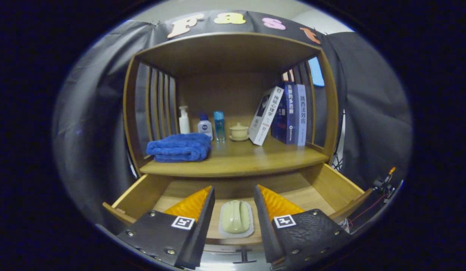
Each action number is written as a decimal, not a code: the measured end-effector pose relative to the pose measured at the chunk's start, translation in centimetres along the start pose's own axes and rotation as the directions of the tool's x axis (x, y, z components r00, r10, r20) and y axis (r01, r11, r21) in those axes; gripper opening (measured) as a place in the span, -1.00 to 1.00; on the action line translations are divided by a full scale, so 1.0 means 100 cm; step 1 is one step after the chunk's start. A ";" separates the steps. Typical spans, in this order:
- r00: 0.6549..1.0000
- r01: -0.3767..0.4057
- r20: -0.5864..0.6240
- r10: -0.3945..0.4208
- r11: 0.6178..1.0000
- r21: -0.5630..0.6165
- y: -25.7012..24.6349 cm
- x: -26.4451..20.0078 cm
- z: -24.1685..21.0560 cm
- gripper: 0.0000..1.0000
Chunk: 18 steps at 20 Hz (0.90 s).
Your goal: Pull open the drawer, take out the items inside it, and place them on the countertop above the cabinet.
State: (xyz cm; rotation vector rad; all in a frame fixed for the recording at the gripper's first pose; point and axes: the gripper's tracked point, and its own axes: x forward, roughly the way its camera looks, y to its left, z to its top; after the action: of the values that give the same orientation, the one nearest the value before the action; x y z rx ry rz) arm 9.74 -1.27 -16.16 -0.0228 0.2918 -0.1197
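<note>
Between the tongs [234, 210]: pale soap bar [235, 220] sitting on its dish [222, 231], probably slippery.
Tongs: hanging spread wide, pinching nothing.
Grab: going for the bar's long sides, I'd guess.

On the bench [233, 163]: one folded blue towel [179, 147], three bottles, namely a white pump bottle [184, 120], a white bottle with a blue cap [205, 126] and a clear blue bottle [219, 126], one lidded cup on a saucer [239, 131], and three books [289, 114]. One open drawer [330, 184] holds one pale green soap on a tray [236, 221], lying between the spread tongs [234, 194].

gripper view | rides claw [234, 205] | faces cabinet [233, 165] front | close above open drawer [327, 184]
</note>
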 end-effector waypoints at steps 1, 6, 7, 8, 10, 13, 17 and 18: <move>1.000 -0.003 -0.030 0.003 1.000 0.001 0.003 0.007 -0.001 0.24; 0.973 0.021 -0.229 -0.017 1.000 0.013 0.006 0.040 -0.033 0.24; 0.964 0.022 -0.267 -0.019 1.000 0.008 0.006 0.044 -0.041 0.25; 0.955 0.024 -0.296 -0.022 1.000 0.003 0.005 0.049 -0.049 0.25; 0.936 0.035 -0.350 -0.036 0.999 -0.009 0.004 0.055 -0.061 0.25; 0.894 0.050 -0.443 -0.060 0.998 -0.033 0.000 0.062 -0.083 0.24; 0.863 0.053 -0.501 -0.064 0.998 -0.035 -0.001 0.066 -0.100 0.25; 0.857 0.050 -0.511 -0.060 0.998 -0.032 -0.001 0.066 -0.104 0.14</move>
State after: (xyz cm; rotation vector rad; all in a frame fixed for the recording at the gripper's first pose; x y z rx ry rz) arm 13.01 -2.27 -28.01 -0.0167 0.8297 -0.1798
